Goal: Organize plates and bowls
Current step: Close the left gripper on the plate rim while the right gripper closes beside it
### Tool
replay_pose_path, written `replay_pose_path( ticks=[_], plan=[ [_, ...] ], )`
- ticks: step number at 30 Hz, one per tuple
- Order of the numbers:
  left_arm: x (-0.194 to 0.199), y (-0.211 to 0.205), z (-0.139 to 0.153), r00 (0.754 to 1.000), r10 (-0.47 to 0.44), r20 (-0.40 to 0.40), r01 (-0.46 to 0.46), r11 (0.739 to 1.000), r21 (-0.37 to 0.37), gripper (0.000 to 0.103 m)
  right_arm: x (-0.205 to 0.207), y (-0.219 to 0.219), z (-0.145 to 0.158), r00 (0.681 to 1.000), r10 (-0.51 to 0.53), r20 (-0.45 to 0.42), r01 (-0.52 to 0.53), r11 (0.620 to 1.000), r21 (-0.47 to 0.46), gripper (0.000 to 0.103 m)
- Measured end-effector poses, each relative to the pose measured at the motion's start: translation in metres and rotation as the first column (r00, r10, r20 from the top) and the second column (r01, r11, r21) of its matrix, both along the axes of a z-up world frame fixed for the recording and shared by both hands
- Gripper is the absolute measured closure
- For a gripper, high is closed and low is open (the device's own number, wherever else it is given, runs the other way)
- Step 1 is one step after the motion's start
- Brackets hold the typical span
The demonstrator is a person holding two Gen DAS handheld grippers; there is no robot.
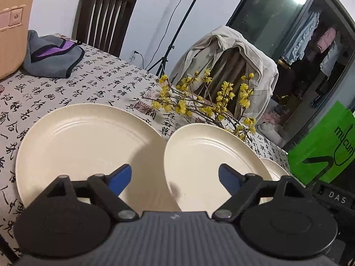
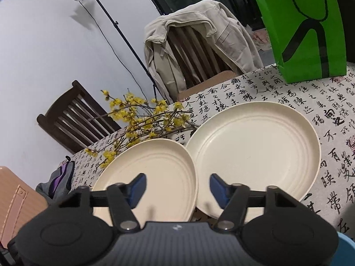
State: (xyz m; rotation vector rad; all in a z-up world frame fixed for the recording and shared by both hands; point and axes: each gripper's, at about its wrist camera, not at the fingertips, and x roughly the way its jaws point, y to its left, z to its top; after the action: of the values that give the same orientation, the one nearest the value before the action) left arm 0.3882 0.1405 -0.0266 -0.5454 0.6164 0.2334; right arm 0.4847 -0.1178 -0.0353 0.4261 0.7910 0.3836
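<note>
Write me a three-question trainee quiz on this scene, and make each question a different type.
1. True or false: the left gripper is clamped on one of the cream plates.
2. Multiple choice: what lies on the tablecloth just behind the plates? A) yellow-flowered branches B) a kettle C) a stack of books
3. Short answer: what is draped over the back of the chair across the table?

Key
1. False: its jaws stand open and press on nothing.
2. A
3. A beige jacket.
</note>
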Motion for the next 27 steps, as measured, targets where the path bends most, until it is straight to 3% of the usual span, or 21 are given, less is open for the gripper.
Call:
replay_pose_path(
  ticks=[6, 22, 27],
  plan=[
    [0.003, 0.003, -0.006, 1.000, 0.001, -0.012, -0.001, 1.000, -0.017, 0.028, 0.002, 0.000, -0.004, 1.000, -0.009, -0.017, 0.008, 1.000, -0.014, 0.060],
    [0.006, 0.008, -0.014, 1.000, 0.003, -0.028, -0.004, 0.999, -0.049, 0.042, 0.002, 0.007, -0.008, 1.000, 0.009, -0.028, -0.010, 0.999, -0.042, 0.071],
    [0.007, 0.006, -0.014, 1.000, -0.009, -0.025, 0.008, 0.999, -0.039, 0.056, 0.002, 0.007, -0.010, 0.999, 0.013, -0.030, -0.014, 0.999, -0.048, 0.075]
  ],
)
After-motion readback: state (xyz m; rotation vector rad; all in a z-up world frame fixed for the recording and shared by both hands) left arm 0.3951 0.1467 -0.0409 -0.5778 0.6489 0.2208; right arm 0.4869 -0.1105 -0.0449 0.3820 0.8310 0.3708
